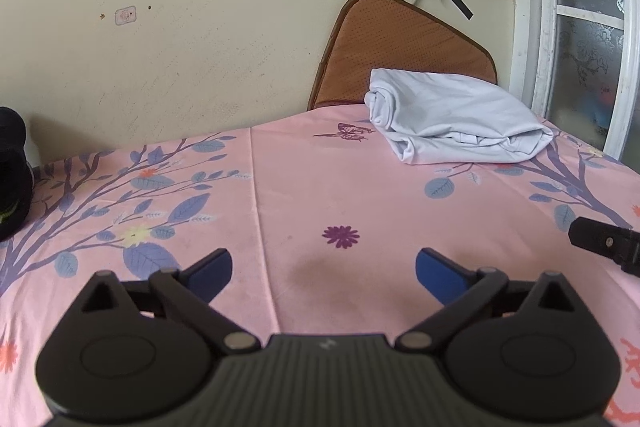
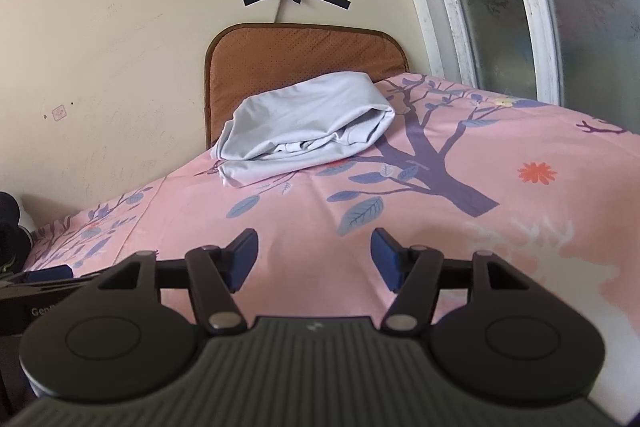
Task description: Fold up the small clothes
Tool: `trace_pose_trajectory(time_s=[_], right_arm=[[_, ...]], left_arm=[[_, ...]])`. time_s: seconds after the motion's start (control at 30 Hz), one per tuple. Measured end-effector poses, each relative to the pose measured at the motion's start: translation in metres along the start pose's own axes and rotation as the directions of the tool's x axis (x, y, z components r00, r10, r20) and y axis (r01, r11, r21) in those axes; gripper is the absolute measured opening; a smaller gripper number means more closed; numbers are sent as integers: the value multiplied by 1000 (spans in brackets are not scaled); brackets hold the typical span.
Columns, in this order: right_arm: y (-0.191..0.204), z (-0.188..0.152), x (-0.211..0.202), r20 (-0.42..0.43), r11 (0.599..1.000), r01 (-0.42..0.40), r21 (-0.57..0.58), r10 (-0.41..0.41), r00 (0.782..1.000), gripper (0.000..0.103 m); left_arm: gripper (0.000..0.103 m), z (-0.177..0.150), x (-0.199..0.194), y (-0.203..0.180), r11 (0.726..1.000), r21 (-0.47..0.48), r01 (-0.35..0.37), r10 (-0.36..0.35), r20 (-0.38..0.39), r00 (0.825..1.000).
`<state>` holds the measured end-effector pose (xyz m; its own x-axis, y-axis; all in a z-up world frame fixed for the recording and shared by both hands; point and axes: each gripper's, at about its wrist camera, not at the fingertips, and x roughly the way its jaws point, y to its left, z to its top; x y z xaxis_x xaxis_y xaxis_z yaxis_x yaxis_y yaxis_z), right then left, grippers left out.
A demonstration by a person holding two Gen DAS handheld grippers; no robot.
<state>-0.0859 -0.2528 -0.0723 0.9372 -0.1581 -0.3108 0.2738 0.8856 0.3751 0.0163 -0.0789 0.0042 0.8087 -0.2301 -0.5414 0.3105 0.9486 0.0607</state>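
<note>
**Folded garment on cloth-covered table, both grippers empty**

Item: one pale blue-white garment [image 1: 456, 119], folded into a loose bundle, lying at the far edge of the table [image 1: 320, 195], just in front of a brown cushion [image 1: 400, 47] leaning on the wall. Table covered by a pink cloth printed with branches and flowers. No containers in view.

Left hand-held gripper [image 1: 324, 267]: jaws spread wide, nothing between them, over bare cloth.

Right hand-held gripper [image 2: 314, 255]: jaws apart, empty, well short of the garment.
</note>
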Motion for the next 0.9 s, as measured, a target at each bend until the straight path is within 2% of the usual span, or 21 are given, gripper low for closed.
trace_pose_trajectory(time_s=[0.1, 0.4, 0.67, 0.83, 0.9], right_arm=[[-2, 1, 1, -9, 1000, -1, 11, 1, 1000, 67], [0, 0, -1, 0, 1000, -13, 3, 13, 1000, 73], [1, 0, -1, -1, 1000, -26, 3, 26, 1000, 79], [0, 0, 0, -5, 1000, -31, 4, 31, 999, 80], [0, 0, 1, -6, 1000, -31, 4, 31, 1000, 81]], left_arm=[[103, 0, 3, 0, 1000, 7, -3, 3, -21, 1000], [103, -2, 0, -10, 996, 78, -51, 51, 0, 999], [103, 0, 2, -7, 995, 68, -72, 74, -19, 997], [103, 0, -2, -7, 991, 74, -108, 107, 17, 994], [103, 1, 0, -6, 992, 71, -103, 103, 7, 995]])
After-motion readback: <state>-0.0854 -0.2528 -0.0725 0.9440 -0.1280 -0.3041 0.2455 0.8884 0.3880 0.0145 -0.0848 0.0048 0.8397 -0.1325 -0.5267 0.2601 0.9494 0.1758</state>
